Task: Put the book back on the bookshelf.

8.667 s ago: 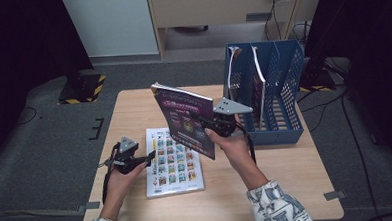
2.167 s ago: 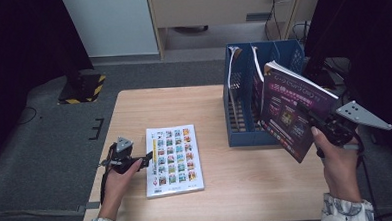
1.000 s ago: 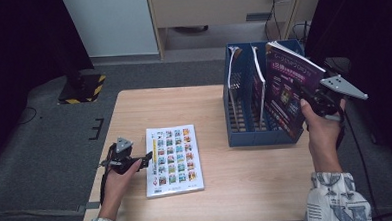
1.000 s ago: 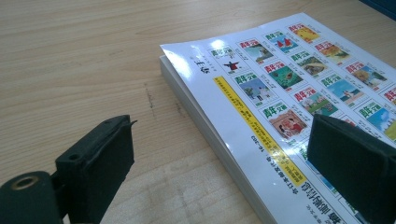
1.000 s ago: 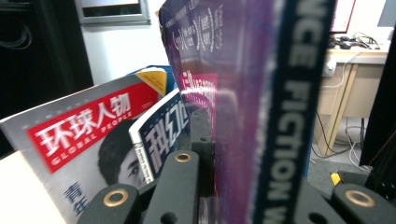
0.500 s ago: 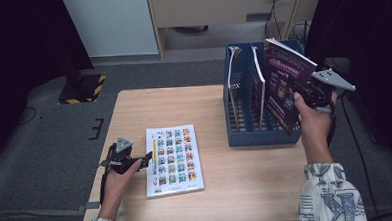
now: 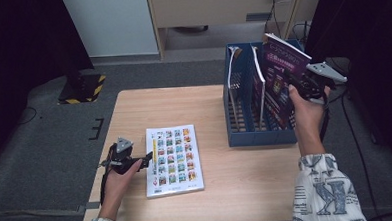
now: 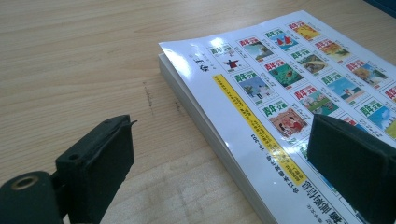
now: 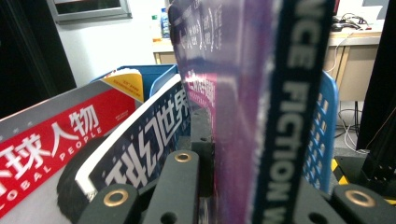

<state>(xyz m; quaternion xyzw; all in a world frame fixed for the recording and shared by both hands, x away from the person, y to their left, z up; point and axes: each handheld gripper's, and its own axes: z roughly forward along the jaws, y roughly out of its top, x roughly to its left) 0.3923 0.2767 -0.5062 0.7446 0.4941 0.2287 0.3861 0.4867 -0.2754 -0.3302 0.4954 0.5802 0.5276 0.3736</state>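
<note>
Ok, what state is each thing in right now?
Purple magazine: upright, clamped in the right gripper, above the rack.
Blue rack: standing, magazines already inside.
Picture magazine: flat on the table, closed.
Left gripper: open, straddling that magazine's edge.

R gripper (image 7: 303, 84) raised, clamped; L gripper (image 7: 136, 160) open, low.

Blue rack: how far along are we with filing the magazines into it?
Done: two magazines already stand in the blue rack. In hand: the right gripper is shut on the purple magazine, held upright over the rack's right slot, not yet seated. Left: the magazine with picture tiles lies flat on the table; the left gripper is open at its edge.
</note>
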